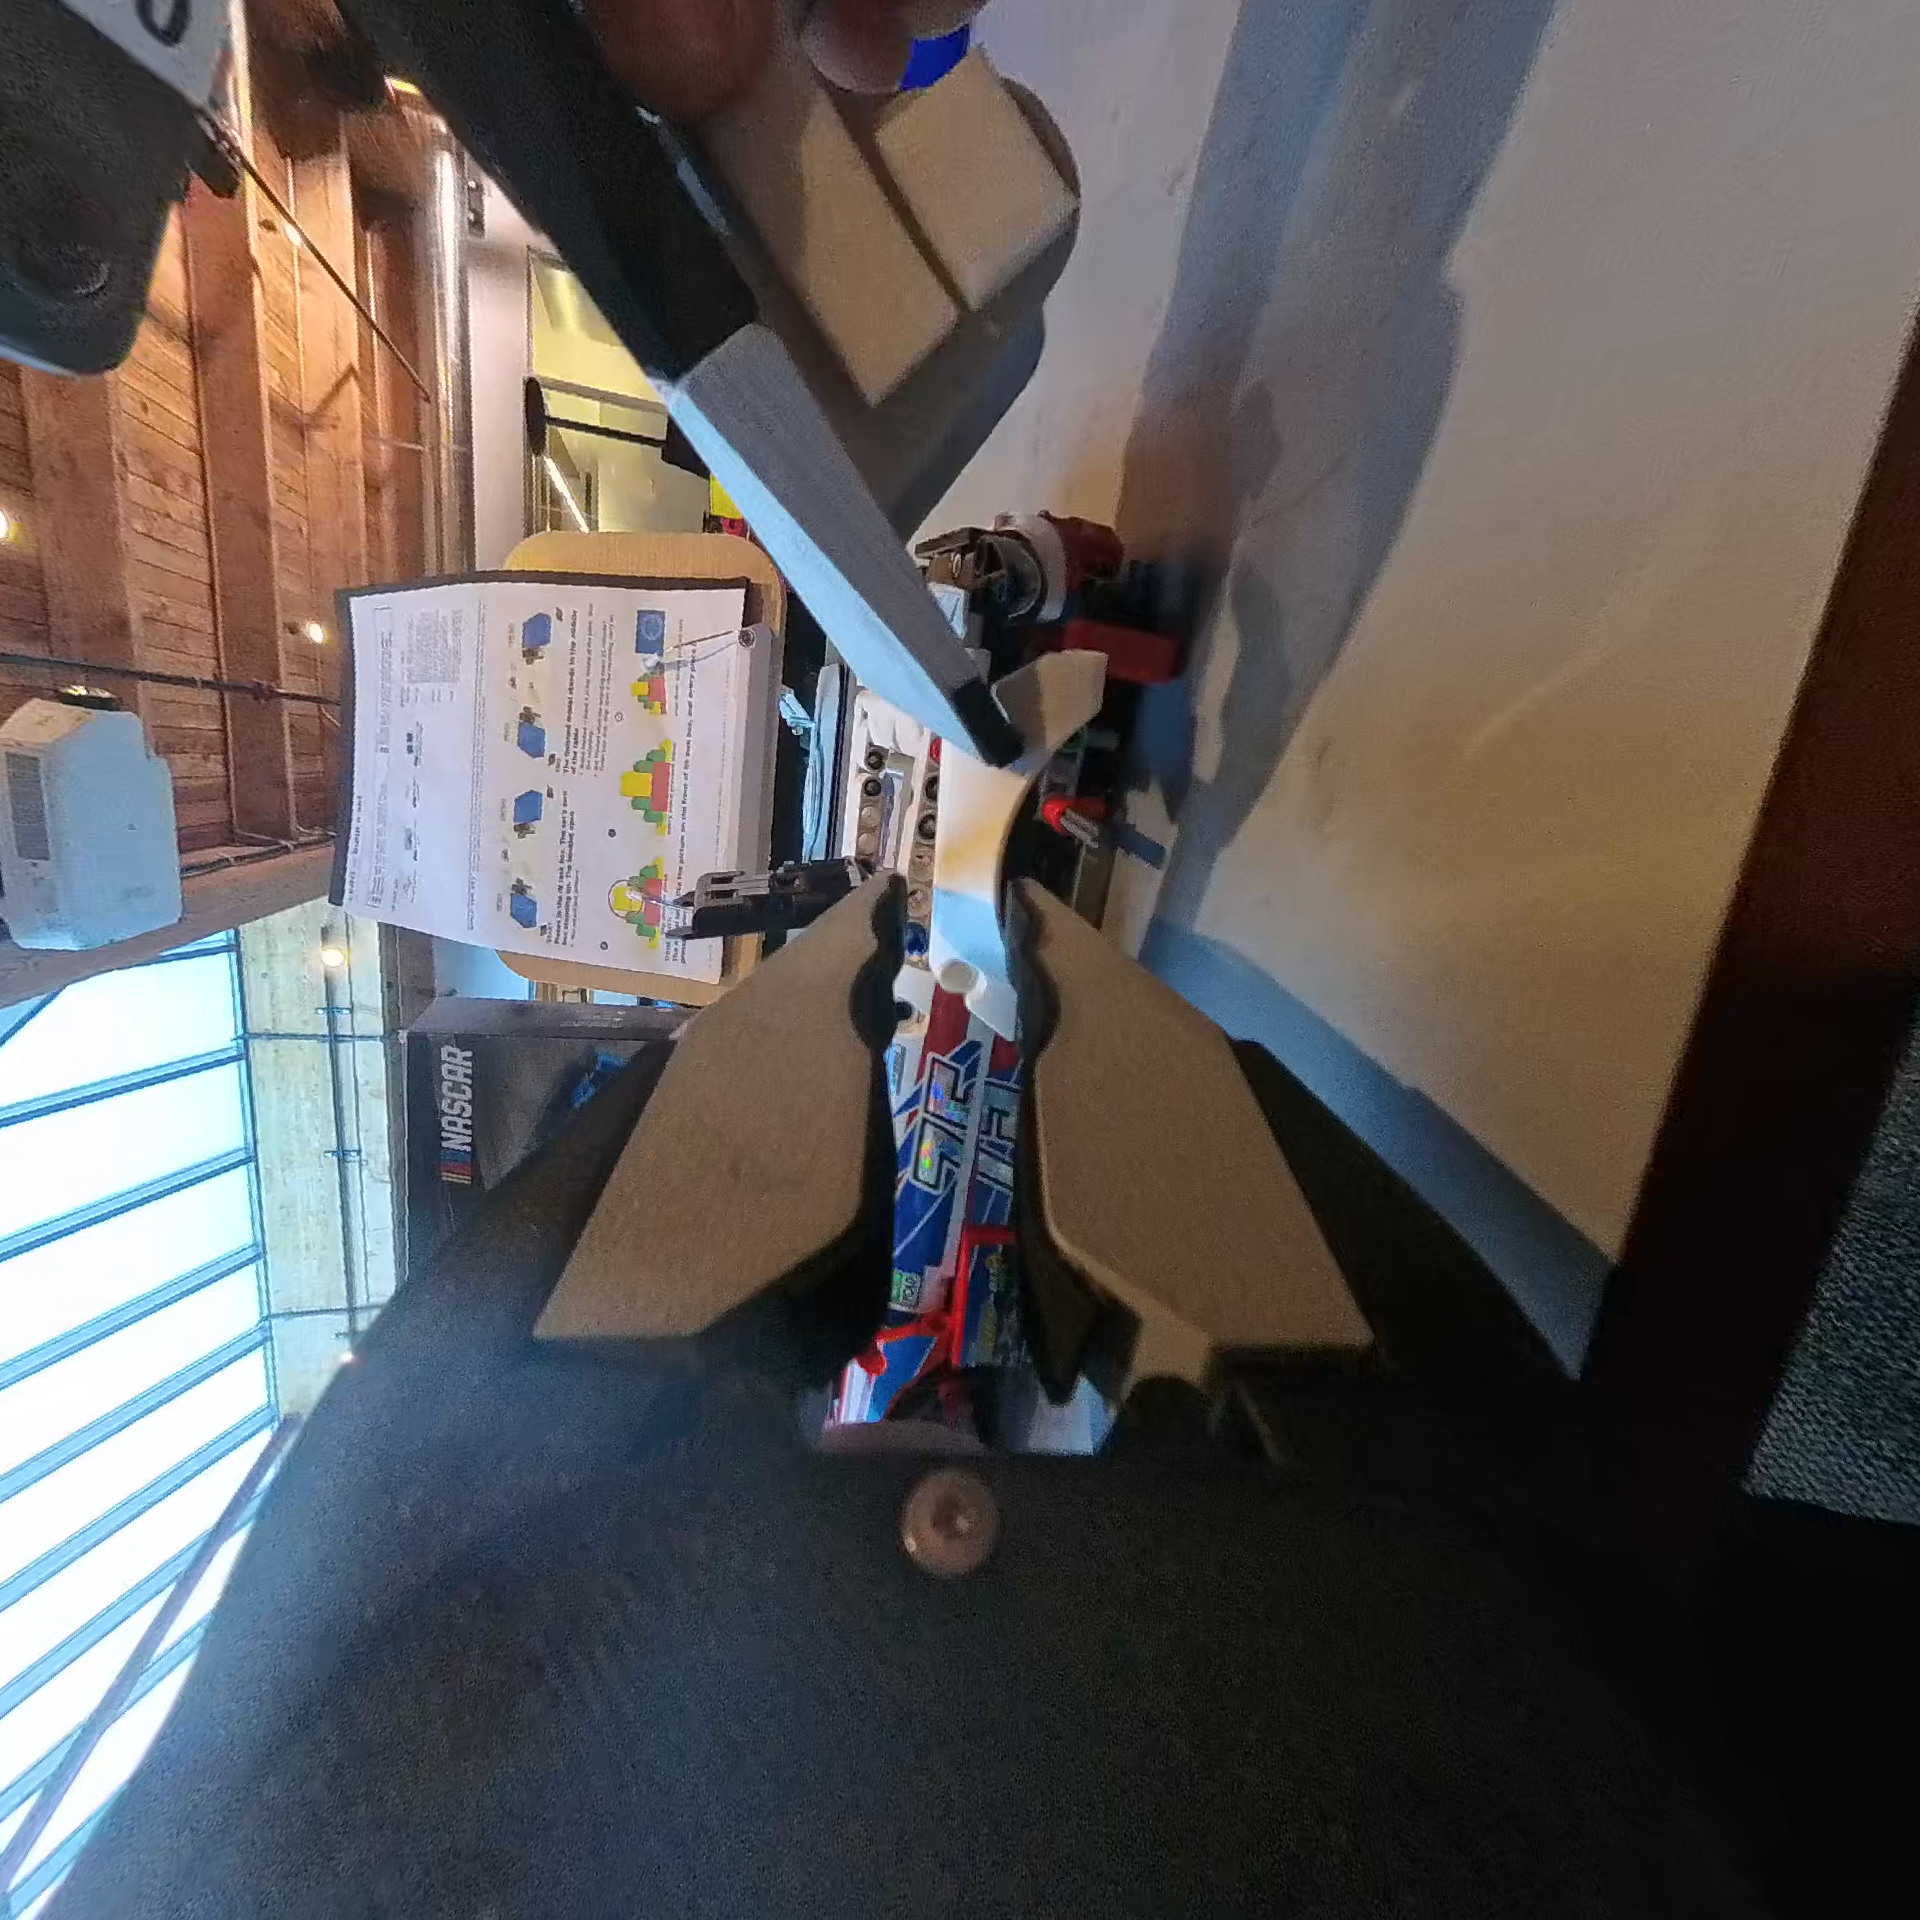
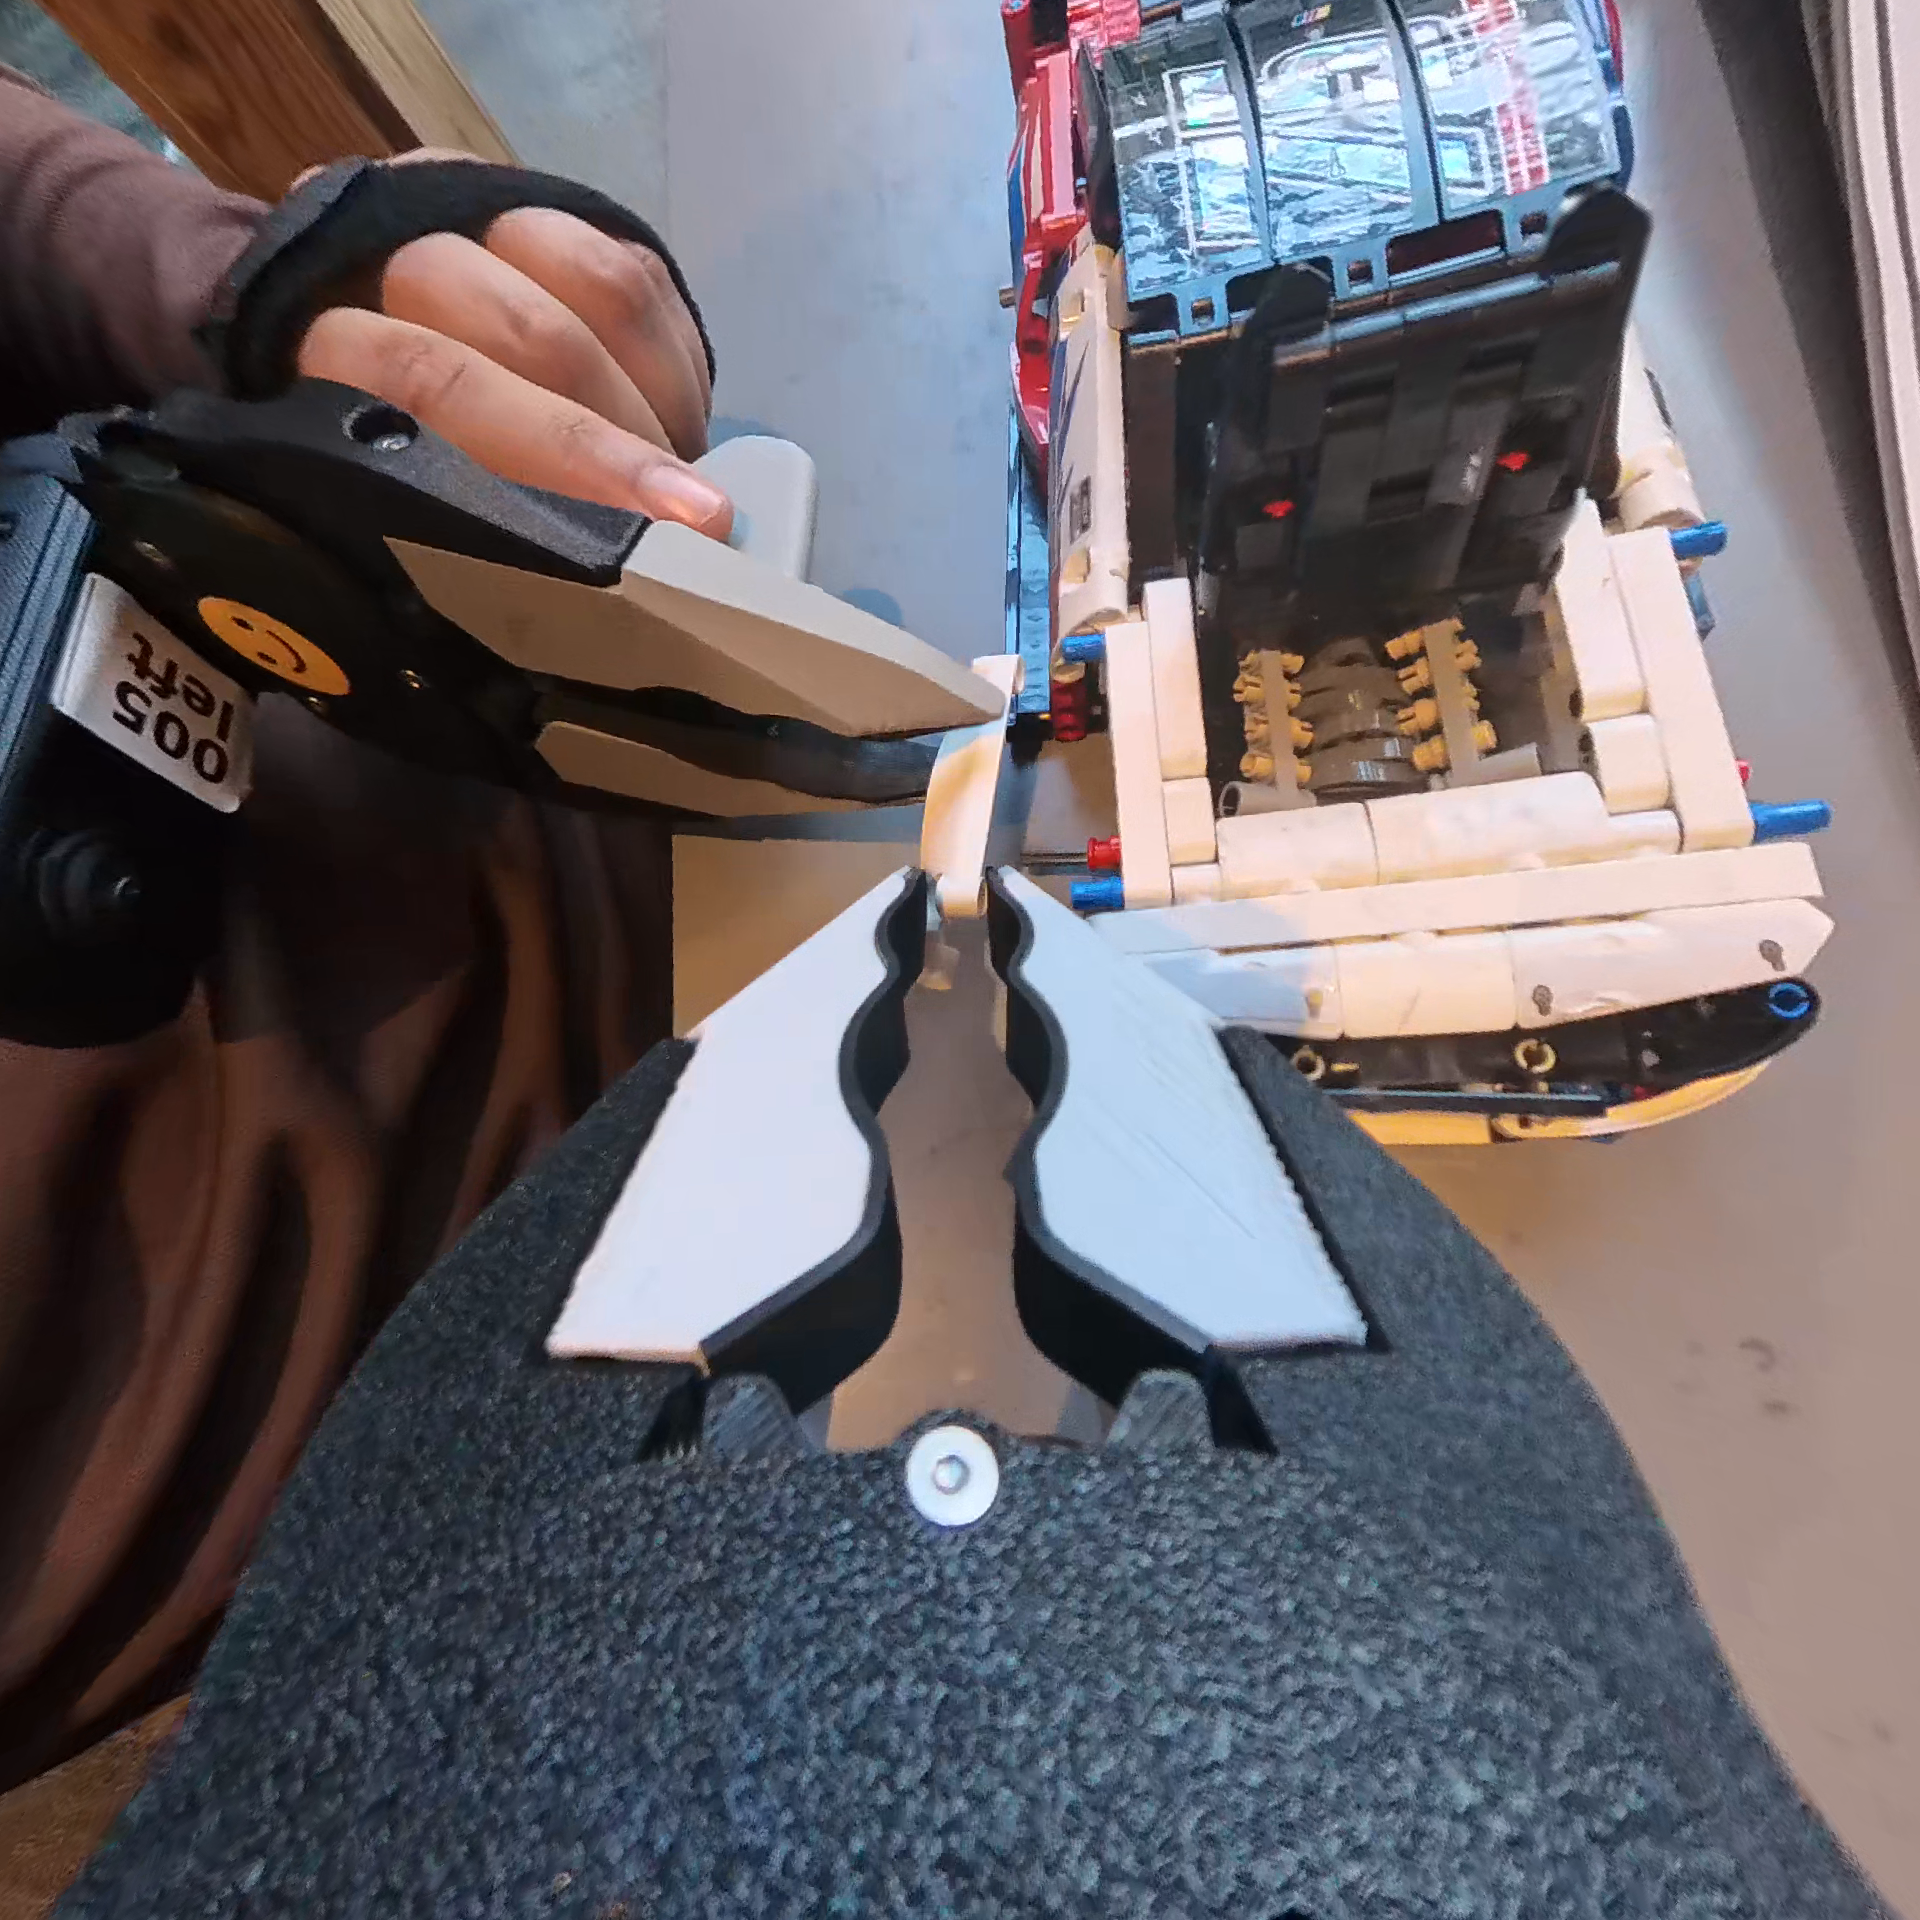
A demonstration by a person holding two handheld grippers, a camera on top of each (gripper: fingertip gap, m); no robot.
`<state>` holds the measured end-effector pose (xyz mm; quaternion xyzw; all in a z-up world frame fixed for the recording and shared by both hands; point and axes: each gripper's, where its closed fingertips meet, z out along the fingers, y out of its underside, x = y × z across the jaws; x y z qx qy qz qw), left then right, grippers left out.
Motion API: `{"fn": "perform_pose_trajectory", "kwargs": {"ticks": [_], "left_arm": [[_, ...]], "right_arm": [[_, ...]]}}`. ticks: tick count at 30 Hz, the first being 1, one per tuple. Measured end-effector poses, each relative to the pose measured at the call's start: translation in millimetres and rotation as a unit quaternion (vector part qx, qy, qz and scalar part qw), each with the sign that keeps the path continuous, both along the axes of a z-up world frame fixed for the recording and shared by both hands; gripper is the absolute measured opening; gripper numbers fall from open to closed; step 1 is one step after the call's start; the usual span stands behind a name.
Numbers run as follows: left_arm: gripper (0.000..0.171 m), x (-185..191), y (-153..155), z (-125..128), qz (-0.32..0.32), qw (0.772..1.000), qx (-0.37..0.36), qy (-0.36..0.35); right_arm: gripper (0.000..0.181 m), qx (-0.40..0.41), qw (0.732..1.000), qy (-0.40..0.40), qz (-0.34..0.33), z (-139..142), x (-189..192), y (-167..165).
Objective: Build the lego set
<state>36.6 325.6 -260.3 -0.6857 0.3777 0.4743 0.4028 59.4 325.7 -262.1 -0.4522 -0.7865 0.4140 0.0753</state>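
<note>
A white, red and blue lego car stands on the table, its hood area open over a grey and tan engine. A white curved panel sits at the car's front left corner. My right gripper is shut on the panel's near end. My left gripper comes in from the left and is shut on its far end. In the left wrist view, my left gripper grips the panel, the car's stickered side shows between the fingers, and the right gripper reaches in from above.
A printed instruction sheet on a wooden board stands behind the car, with a dark box beside it. The pale table lies right of the car. A person's hand holds the left gripper. My left and right fingertips are right by each other.
</note>
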Motion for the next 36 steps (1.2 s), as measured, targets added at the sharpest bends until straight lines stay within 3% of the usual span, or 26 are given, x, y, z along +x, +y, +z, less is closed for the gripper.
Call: {"fn": "perform_pose_trajectory", "kwargs": {"ticks": [9,15,19,22,25,29,33,36], "left_arm": [[0.011,-2,5,0,-0.004,1.000,-0.010,0.012],[0.000,2,12,-2,-0.012,0.999,-0.002,0.031],[0.000,-1,15,-1,-0.008,0.999,0.005,0.033],[0.000,-2,14,2,-0.014,0.999,0.020,0.045],[0.000,-1,11,5,-0.021,0.998,0.038,0.051],[0.000,6,6,15,-0.040,0.995,0.076,0.053],[0.000,9,7,20,-0.055,0.993,0.091,0.054],[0.000,6,10,11,-0.057,0.996,0.065,0.019]], "right_arm": [[0.012,0.066,0.997,0.031,0.014,1,-7,-1],[0.018,0.165,0.984,0.061,-0.020,3,-5,11],[0.028,0.172,0.982,0.070,-0.034,14,-2,17],[0.028,0.164,0.985,0.043,-0.036,7,1,21],[0.028,0.128,0.990,0.026,-0.043,5,8,14],[0.028,-0.007,0.997,-0.025,-0.072,1,17,-2],[0.008,-0.130,0.987,-0.024,-0.089,7,14,-9],[0.007,-0.148,0.984,-0.008,-0.095,4,12,-4]]}}
